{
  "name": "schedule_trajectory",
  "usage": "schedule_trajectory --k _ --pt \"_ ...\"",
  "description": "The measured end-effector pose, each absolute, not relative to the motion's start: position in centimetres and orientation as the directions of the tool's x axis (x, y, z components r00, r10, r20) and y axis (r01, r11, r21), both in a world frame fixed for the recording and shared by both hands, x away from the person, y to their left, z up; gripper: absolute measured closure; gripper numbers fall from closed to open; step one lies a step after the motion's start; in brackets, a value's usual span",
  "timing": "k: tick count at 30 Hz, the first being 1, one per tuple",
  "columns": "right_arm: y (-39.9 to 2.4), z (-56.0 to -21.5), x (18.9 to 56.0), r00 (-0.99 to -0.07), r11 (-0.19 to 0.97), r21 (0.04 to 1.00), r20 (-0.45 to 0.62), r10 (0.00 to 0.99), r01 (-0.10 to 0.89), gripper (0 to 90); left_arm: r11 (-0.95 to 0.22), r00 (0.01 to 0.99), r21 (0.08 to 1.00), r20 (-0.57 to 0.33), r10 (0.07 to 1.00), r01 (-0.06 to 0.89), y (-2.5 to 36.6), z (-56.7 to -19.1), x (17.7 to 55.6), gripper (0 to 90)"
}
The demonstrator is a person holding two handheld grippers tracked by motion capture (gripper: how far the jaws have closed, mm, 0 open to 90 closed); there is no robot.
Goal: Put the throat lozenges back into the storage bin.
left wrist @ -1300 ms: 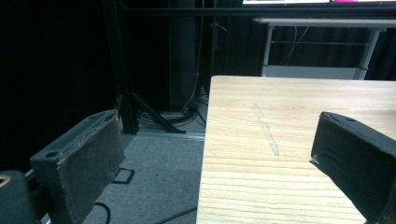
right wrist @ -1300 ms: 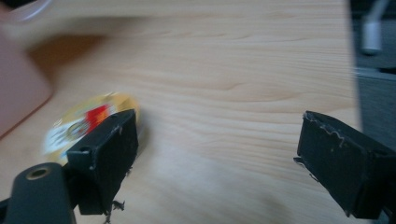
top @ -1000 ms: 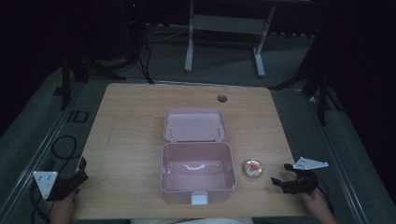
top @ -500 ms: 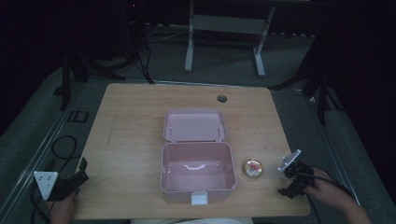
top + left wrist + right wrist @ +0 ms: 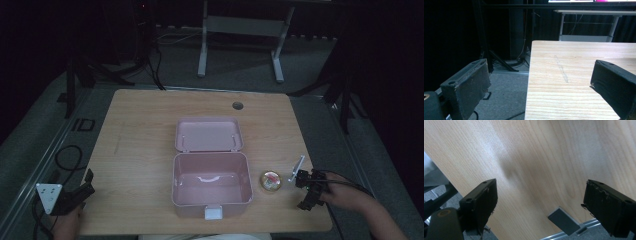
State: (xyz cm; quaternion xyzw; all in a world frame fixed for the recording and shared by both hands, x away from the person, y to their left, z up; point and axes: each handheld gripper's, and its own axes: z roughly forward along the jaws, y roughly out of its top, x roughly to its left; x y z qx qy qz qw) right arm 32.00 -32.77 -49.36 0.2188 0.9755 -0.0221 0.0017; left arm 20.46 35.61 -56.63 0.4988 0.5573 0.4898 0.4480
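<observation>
Item 1: wooden table point(image 5: 145, 135), light grain, round cable hole point(image 5: 237, 105) near the far edge.

Item 2: pink plastic box point(image 5: 211, 185), open, at the table's middle toward my near edge. Its lid point(image 5: 208, 134) lies back flat on the far side, hinged to the box. A white latch point(image 5: 213, 213) sits on the near wall. I see the box interior as bare pink floor.

Item 3: small round tin point(image 5: 270, 180), gold rim with a red and pale printed top, just beside the box on its right, apart from it.

Item 4: right gripper point(image 5: 305, 191), at the table's right near corner, just right of the tin and not touching it. In the right gripper view I read its jaws as spread wide, with bare wood between them and the table's edge below.

Item 5: left gripper point(image 5: 75, 196), at the left near corner, straddling the table's edge. In the left gripper view its jaws stand wide apart, gripping nothing; one is over the floor point(image 5: 506, 95), the other over the tabletop.

Item 6: metal stand point(image 5: 240, 30) on the dark floor beyond the table.
</observation>
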Motion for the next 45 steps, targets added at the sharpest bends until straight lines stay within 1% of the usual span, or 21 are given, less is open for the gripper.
schedule_trajectory --k 7,11,14,17,23,32,39,40,45 --pt "-32.4 -48.9 32.5 -0.904 0.903 -0.047 -0.007 0.427 0.427 11.7 0.02 -0.104 0.993 -0.008 0.995 0.113 35.6 -56.6 20.4 2.6" --pt "-31.9 -48.6 33.1 -0.901 0.901 -0.029 -0.007 0.434 0.434 11.7 0.018 -0.106 0.993 -0.006 0.994 0.113 35.6 -56.7 20.4 2.6" --pt "-31.5 -48.5 33.5 -0.902 0.902 -0.024 -0.002 0.432 0.432 11.7 -0.007 -0.097 0.994 0.017 0.995 0.108 35.3 -56.7 20.4 2.6" --pt "-31.1 -48.6 33.9 -0.902 0.902 -0.029 -0.006 0.431 0.431 11.8 -0.003 -0.097 0.994 0.013 0.995 0.106 35.4 -56.7 20.3 2.6" --pt "-29.4 -48.1 35.0 -0.91 0.91 -0.036 -0.003 0.414 0.414 11.8 -0.001 -0.098 0.995 0.012 0.995 0.103 35.3 -56.7 20.3 2.6" --pt "-25.9 -47.7 36.5 -0.931 0.931 -0.018 0.006 0.366 0.366 11.8 0.011 -0.09 0.995 -0.003 0.996 0.097 35.5 -56.7 20.2 2.6" --pt "-24.4 -48.2 36.9 -0.94 0.94 -0.021 0.01 0.34 0.34 11.8 0.015 -0.087 0.995 -0.006 0.996 0.098 35.5 -56.7 20.2 2.6" --pt "-24.0 -48.7 37.0 -0.943 0.942 -0.028 -0.005 0.333 0.333 11.8 0.016 -0.086 0.995 -0.007 0.996 0.099 35.5 -56.7 20.2 2.6" --pt "-23.6 -49.7 37.4 -0.946 0.945 -0.042 0.002 0.324 0.324 11.8 0.017 -0.084 0.995 -0.009 0.996 0.098 35.6 -56.7 20.2 2.6"
